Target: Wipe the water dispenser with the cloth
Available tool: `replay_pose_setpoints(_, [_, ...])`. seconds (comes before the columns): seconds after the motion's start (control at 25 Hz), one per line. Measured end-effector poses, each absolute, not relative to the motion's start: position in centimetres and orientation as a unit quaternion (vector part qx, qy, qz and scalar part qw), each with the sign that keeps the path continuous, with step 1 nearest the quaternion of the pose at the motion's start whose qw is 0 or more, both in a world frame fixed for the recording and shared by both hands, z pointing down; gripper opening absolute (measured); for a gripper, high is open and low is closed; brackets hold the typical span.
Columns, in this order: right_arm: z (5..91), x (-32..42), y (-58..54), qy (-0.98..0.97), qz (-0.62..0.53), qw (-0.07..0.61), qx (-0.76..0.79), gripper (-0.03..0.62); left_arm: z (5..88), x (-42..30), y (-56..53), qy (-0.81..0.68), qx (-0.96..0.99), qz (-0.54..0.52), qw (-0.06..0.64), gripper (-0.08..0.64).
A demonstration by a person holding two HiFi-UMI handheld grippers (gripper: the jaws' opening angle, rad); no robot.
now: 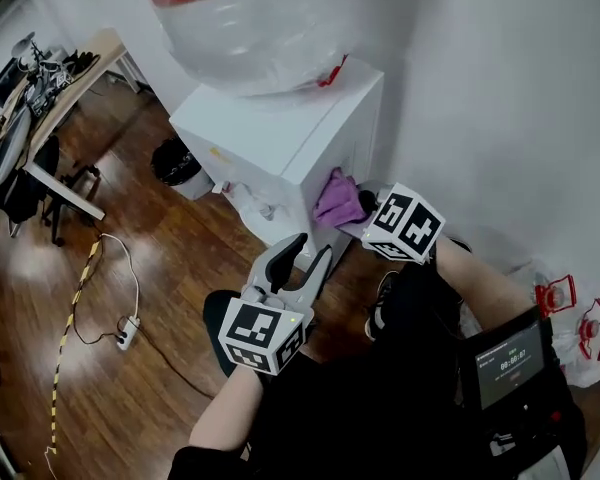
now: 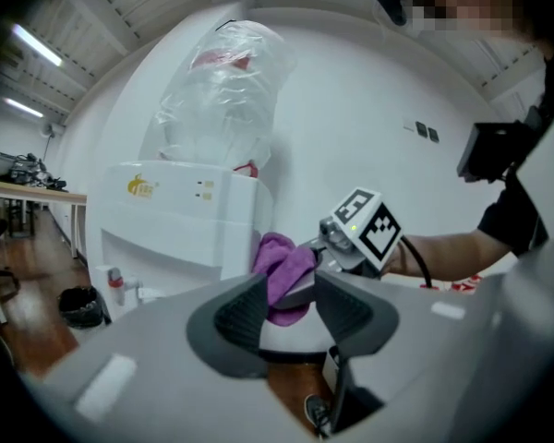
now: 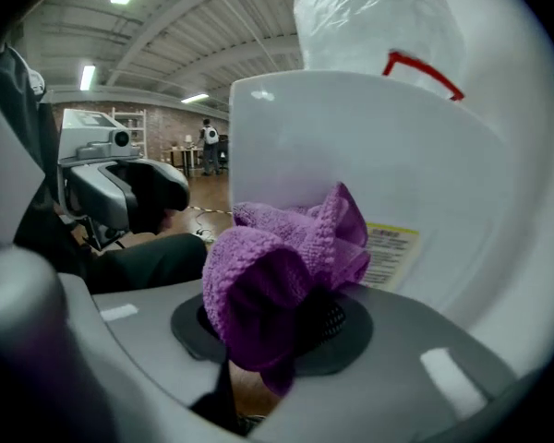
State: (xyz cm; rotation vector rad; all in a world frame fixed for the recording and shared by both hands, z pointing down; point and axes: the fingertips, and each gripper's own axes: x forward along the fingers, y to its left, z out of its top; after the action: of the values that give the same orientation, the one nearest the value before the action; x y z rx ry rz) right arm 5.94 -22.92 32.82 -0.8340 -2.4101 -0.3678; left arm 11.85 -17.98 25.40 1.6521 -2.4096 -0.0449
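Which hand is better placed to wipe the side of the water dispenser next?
Right. The right gripper holds the purple cloth at the water dispenser's side; the left gripper hangs empty, short of it.

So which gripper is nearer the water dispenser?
Right. The right gripper holds the cloth at the side of the water dispenser; the left gripper hovers empty, apart from it.
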Motion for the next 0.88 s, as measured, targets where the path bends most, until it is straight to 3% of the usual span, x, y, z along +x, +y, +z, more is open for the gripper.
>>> replay_pose_setpoints(0.2, [35.6,8.4,-17.0,-0.867,-0.06,0.302,-0.392,0.12,23.7,12.3,-14.8,-0.84,0.532,-0.006,0.105,0.178])
replay_pose_setpoints(0.36, [37.3,7.8,-17.8,-0.863,-0.08,0.318,-0.385,0.12,24.7,12.1,-14.4,-0.842,0.526,-0.005,0.118,0.178])
replay_pose_setpoints(0.64, [35.3,2.2,-32.7,-0.914,-0.067,0.336,-0.216,0.12,27.3,12.5,-13.9,-0.836,0.526,-0.015,0.155,0.178])
replay_pose_setpoints(0.88, [41.0,-1.2,-43.9,-0.9,-0.093,0.421,-0.071,0.12,27.3,12.2,-14.2,-0.834,0.529,-0.017,0.154,0.178])
